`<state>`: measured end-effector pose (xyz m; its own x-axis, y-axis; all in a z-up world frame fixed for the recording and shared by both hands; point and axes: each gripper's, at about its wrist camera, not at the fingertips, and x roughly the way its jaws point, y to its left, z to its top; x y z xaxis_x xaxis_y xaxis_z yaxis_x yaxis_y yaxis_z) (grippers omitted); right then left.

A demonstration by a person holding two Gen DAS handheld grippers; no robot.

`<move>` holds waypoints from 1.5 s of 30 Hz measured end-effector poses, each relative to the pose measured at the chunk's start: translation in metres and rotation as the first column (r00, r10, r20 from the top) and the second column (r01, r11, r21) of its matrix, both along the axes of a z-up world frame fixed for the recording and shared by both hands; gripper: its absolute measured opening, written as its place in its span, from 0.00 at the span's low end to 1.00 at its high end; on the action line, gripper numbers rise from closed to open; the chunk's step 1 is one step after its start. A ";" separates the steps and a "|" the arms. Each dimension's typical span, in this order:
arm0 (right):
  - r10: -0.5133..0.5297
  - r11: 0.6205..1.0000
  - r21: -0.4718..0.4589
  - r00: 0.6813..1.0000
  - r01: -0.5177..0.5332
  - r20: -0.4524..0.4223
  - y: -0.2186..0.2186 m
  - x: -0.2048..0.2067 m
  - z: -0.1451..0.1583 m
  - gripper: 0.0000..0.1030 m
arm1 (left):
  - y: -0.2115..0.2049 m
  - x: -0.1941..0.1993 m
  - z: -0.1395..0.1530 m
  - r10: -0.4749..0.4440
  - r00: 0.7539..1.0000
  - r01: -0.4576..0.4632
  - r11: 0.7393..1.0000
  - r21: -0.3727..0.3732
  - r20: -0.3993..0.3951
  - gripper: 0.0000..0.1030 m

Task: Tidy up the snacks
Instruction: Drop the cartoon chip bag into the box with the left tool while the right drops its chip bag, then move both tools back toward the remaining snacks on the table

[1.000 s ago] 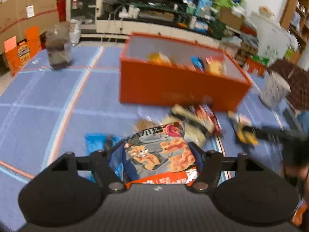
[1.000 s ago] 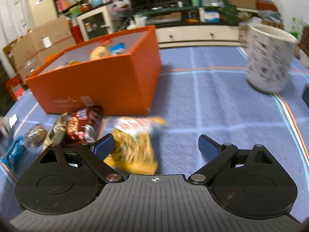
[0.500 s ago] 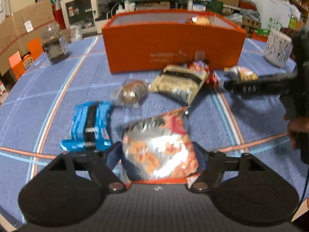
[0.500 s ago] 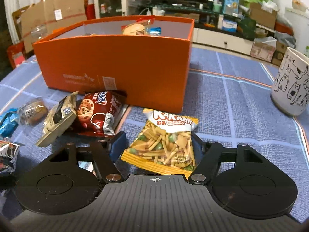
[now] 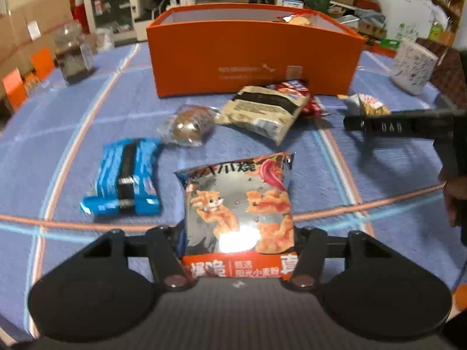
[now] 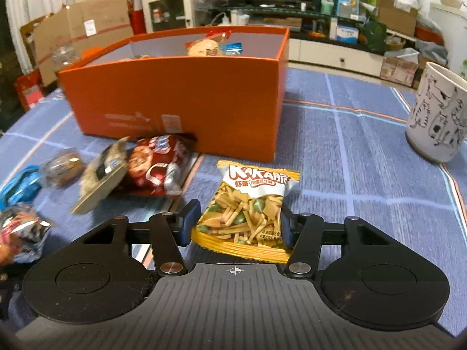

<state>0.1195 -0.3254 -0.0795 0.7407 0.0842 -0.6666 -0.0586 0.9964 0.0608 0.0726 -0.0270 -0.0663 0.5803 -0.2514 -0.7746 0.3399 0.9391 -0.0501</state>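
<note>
Your left tongs (image 5: 238, 240) have just been closing and pinch the silver chip bag (image 5: 238, 204), with the blue packet (image 5: 125, 179) at ten o'clock. Your right tongs (image 6: 238, 223) have just closed on the yellow snack bag (image 6: 248, 213); the orange box (image 6: 181, 99) stands at eleven o'clock on the table (image 6: 364, 157).

Snack clutter is crowding my path to the box.
Packets (image 5: 259, 113) are lying against the orange box (image 5: 251, 58); bare cloth (image 6: 364, 157) beside the mug (image 6: 437, 116) is staying open.
</note>
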 end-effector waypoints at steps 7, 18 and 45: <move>0.018 0.999 0.032 1.000 -0.018 -0.004 -0.012 -0.055 0.007 0.41 | 0.006 -0.017 0.016 -0.025 1.000 0.025 0.999 -0.029 -0.005 0.55; -0.036 0.981 0.193 0.966 -0.015 0.255 -0.025 -0.004 0.107 0.41 | -0.012 0.103 0.131 0.007 0.968 0.014 0.997 -0.080 0.251 0.56; -0.032 0.998 0.055 0.951 0.016 0.309 0.013 0.120 0.104 0.78 | -0.061 0.184 0.107 0.058 0.922 -0.095 0.992 0.078 0.382 0.76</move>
<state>0.2397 -0.3125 0.0244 0.9121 0.0917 -0.3997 -0.0584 0.9938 0.0947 0.2566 -0.0880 0.0411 0.8491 -0.1322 -0.5115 0.2435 0.9571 0.1568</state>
